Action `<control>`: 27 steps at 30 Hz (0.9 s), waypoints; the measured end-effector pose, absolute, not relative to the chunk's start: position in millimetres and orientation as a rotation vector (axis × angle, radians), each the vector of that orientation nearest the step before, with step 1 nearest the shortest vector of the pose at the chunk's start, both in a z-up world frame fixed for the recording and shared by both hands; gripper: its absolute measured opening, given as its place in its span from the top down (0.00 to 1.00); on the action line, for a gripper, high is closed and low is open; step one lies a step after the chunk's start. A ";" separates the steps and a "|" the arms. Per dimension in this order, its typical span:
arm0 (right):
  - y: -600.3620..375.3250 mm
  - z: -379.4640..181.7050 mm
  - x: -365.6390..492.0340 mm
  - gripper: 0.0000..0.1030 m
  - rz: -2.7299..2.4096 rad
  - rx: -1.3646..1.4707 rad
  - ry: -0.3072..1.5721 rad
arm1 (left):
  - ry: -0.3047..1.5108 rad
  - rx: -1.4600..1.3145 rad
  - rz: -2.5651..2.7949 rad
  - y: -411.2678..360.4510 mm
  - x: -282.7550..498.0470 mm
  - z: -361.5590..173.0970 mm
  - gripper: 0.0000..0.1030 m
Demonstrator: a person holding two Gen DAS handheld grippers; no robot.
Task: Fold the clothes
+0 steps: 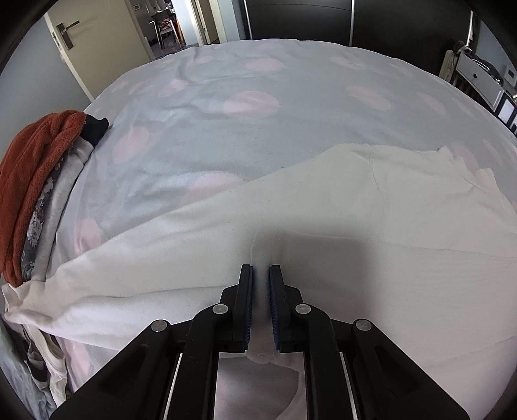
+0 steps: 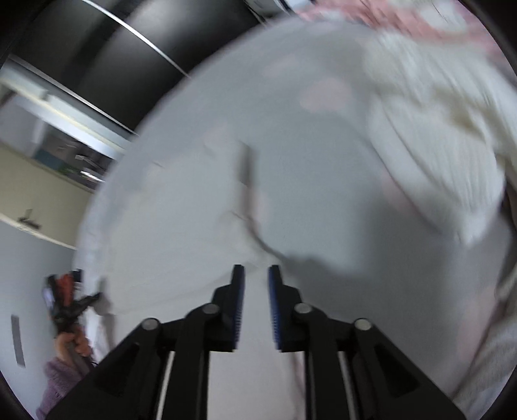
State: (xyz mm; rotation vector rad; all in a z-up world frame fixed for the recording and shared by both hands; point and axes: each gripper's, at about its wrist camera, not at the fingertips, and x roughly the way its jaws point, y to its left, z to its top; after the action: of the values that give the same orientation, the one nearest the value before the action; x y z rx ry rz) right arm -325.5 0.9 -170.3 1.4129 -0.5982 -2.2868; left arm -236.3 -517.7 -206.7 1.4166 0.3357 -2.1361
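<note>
A white garment [image 1: 355, 210] lies spread across the near part of the bed, one sleeve trailing off to the left. My left gripper [image 1: 260, 269] points steeply down at it and is shut on a small ridge of its fabric, which bunches between the pads. The right wrist view is blurred. There my right gripper [image 2: 256, 269] hovers over the same white garment [image 2: 194, 226], its jaws apart, and the cloth lies below the pads without being pinched. A hand [image 2: 69, 342] in a lilac sleeve shows at the lower left.
The bed cover [image 1: 258, 97] is pale blue with pink spots. A pile of clothes [image 1: 29, 181], orange fleece on top, sits at the bed's left edge. A cream ribbed knit [image 2: 436, 155] lies to the right. Beyond the bed stand a dark wardrobe [image 1: 323, 19] and a door [image 1: 90, 42].
</note>
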 end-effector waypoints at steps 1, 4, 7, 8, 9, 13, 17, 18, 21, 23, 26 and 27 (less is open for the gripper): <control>-3.3 -172.1 -328.2 0.81 -2.277 1.363 -0.605 | 0.338 1.417 -2.137 -517.6 -235.8 -206.5 0.88; -15.0 -186.4 -338.1 0.81 -2.228 1.278 -0.647 | 0.358 1.415 -2.136 -519.7 -234.8 -204.6 0.88; -24.1 -206.4 -348.4 0.83 -2.211 1.298 -0.663 | 0.377 1.419 -2.149 -521.8 -236.6 -196.7 0.88; -27.1 -211.1 -351.6 0.83 -2.213 1.304 -0.656 | 0.375 1.417 -2.160 -521.2 -236.8 -192.4 0.88; -29.3 -216.8 -354.6 0.83 -2.217 1.322 -0.653 | 0.373 1.415 -2.172 -520.6 -237.1 -188.2 0.88; -28.7 -231.8 -361.9 0.91 -2.213 1.400 -0.691 | 0.369 1.409 -2.223 -513.9 -238.2 -167.3 0.88; -18.9 -221.0 -360.6 0.86 -2.214 1.408 -0.720 | 0.369 1.427 -2.274 -500.4 -245.2 -148.6 0.89; -15.7 -216.0 -359.5 0.86 -2.234 1.401 -0.711 | 0.358 1.432 -2.289 -494.2 -248.7 -144.1 0.90; -10.5 -206.8 -356.9 0.86 -2.256 1.389 -0.696 | 0.323 1.451 -2.350 -469.9 -264.4 -132.6 0.90; -8.4 -204.6 -355.6 0.86 -2.257 1.386 -0.693 | 0.298 1.478 -2.366 -450.3 -278.5 -131.4 0.89; -5.6 -202.7 -353.5 0.86 -2.251 1.375 -0.695 | 0.245 1.528 -2.359 -427.8 -298.7 -139.6 0.89; -5.3 -202.1 -353.5 0.86 -2.249 1.371 -0.696 | 0.253 1.554 -2.356 -423.9 -303.3 -143.6 0.89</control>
State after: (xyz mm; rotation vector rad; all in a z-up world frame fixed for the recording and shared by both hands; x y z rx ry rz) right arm -353.5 -5.3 -202.1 1.3707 -0.6958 -2.2491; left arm -303.3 -423.9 -143.6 1.5541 0.2528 -2.3560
